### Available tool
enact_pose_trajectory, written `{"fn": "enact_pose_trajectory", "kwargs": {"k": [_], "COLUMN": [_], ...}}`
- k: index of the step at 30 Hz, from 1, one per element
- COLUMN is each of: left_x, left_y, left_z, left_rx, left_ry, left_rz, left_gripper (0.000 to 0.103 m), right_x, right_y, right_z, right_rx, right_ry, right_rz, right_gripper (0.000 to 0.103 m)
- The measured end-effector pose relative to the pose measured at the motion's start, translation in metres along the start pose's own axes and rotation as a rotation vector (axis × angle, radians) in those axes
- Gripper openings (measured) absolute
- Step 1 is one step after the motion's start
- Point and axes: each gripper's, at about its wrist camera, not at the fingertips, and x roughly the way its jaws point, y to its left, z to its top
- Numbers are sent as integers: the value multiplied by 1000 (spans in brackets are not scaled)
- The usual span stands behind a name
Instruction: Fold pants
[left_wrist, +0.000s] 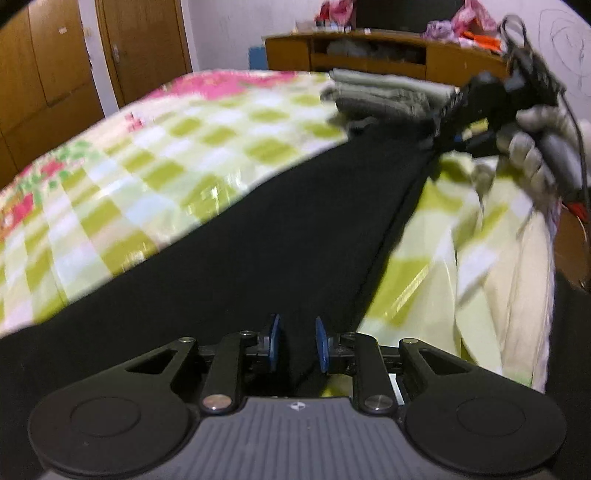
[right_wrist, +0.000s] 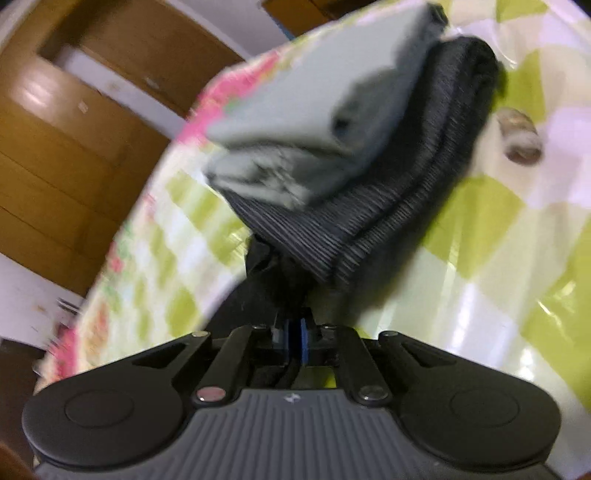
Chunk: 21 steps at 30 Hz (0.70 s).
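Observation:
Black pants (left_wrist: 258, 240) lie stretched in a long band across the checked bedspread (left_wrist: 147, 166). My left gripper (left_wrist: 297, 345) holds their near end, and dark cloth fills the gap between its blue pads (left_wrist: 274, 343). At the far end the right gripper (left_wrist: 436, 142), held by a gloved hand (left_wrist: 532, 147), pinches the pants. In the right wrist view my right gripper (right_wrist: 295, 343) has its pads nearly together on a bunched bit of the black pants (right_wrist: 269, 273).
A stack of folded clothes (left_wrist: 376, 96) sits just beyond the pants: a light grey piece (right_wrist: 314, 122) on a dark ribbed one (right_wrist: 406, 184). A small rolled object (right_wrist: 521, 140) lies on the bedspread (right_wrist: 498, 221). Wooden wardrobe doors (left_wrist: 48, 55) and a cluttered shelf unit (left_wrist: 369, 51) stand behind the bed.

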Motion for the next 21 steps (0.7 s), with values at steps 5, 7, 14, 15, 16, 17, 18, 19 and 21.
{"fn": "enact_pose_trajectory", "kwargs": {"k": [5,7,14,15,16,17,18,19,21], "left_x": [-10,-13,-12,-8,-4,-1,1,2,-1], "left_y": [11,9,5,5,5,7,9,12,16], "left_z": [-10,-10,2,3,2,0,-3,-7,-14], "left_rx": [-88,-77,-72,-62,-53,-53,-60,-67,-79], "left_ry": [2,-13,-88,-86,-73,-54,-36,-25,-22], "left_rz": [-62,-42,0,20,39,45,42,34,27], "left_gripper": [35,35,35,35,35,35,36,37,39], "right_x": [-37,-52,-34,-24,-13,0,10,20,26], "right_y": [23,37,93,102,110,115,116,117,113], "right_z": [-9,-17,-69,-75,-83,-91,-96,-101,-105], "right_rx": [-192,-276,-411,-439,-463,-480,-495,-506,-516], "right_ry": [-90,-125,36,67,95,137,191,240,261], "right_rz": [-107,-147,90,102,111,119,106,68,40], "right_gripper": [11,13,13,13,13,13,13,13,10]}}
